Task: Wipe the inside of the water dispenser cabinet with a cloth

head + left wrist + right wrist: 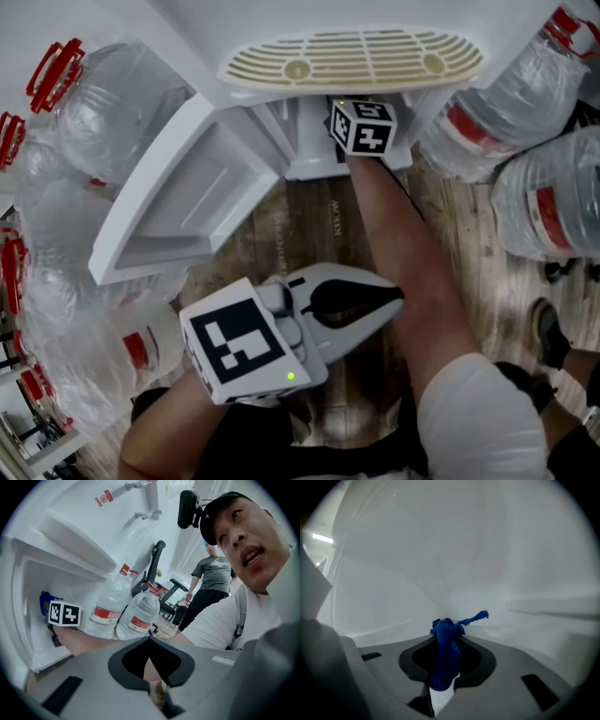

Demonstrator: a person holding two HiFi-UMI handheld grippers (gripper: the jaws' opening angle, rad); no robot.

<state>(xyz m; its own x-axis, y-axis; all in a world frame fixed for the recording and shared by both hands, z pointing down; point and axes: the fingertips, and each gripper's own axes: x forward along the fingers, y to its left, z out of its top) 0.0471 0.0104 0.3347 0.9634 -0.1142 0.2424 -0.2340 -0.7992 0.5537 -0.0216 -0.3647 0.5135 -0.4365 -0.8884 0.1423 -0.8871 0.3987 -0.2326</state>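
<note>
The right gripper (449, 634), top centre of the head view, reaches into the cabinet (309, 150) with the blue cloth (445, 660) pinched between its jaws. The left gripper (398, 298), lower centre, is closed and empty, well apart from the cloth.

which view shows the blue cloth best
The right gripper view: the right gripper pinches the blue cloth in its jaws, close up. The left gripper view shows only a blue scrap inside the cabinet; the head view hides it.
</note>
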